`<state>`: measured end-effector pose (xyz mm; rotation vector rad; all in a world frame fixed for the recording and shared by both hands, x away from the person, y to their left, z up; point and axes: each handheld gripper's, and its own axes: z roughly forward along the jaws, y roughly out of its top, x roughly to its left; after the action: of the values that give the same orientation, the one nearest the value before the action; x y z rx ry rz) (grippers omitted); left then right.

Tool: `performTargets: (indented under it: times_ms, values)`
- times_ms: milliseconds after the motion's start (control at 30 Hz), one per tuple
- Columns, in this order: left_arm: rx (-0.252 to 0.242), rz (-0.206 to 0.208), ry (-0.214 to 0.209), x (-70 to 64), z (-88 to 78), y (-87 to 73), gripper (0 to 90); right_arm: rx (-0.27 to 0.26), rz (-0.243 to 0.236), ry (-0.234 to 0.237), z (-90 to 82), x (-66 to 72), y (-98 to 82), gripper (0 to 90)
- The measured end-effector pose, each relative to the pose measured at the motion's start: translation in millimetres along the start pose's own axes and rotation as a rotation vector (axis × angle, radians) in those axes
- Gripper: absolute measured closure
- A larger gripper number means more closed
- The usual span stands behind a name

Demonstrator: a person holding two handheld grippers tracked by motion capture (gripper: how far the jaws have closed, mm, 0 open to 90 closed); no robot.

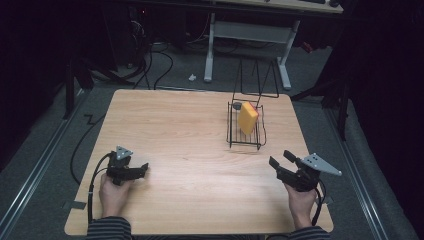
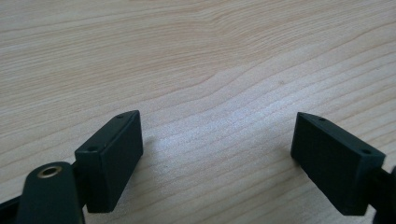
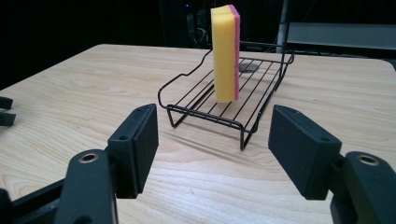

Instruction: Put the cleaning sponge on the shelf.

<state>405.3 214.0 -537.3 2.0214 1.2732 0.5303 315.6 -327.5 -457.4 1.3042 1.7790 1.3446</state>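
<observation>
The sponge (image 3: pixel 225 53) stands on its narrow edge in the black wire rack (image 3: pixel 187 100), yellow side toward the right gripper (image 3: pixel 212 149), pink side behind. The rack sits on the far right part of the wooden table (image 1: pixel 180 130). The right gripper points at it from near the front right edge, with its jaws spread and nothing between them. The left gripper (image 2: pixel 217 161) rests low over bare wood at the front left, also spread and empty, well apart from the rack.

I think the main risk is the sponge itself. It is tall and thin, so a small push from one jaw, before the other one touches, can tip it flat on the wires. The second risk is the rack: it is light, and a jaw that catches the raised front wire can drag or lift the whole rack. A small grey thing (image 1: pixel 237 105) lies at the far end of the rack; I cannot tell what it is.

For moving there is much room. The table between the right gripper and the rack is bare, and the left half is bare too. The right edge of the table is near the rack, so a pushed rack has little margin there.
</observation>
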Motion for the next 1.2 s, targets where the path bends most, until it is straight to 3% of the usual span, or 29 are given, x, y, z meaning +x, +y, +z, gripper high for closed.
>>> performTargets:
  times_ms: [600, 1200]
  values:
    - [0.0, 0.0, 0.0, 0.0, 0.0, 0.0, 17.3, 0.04, -0.004, 0.005, 16.6, -0.4, -4.9, 34.1]
    - [0.0, 0.0, 0.0, 0.0, 0.0, 0.0, 17.3, 0.1, 0.008, -0.024, 32.8, -7.6, -14.8, 34.1]
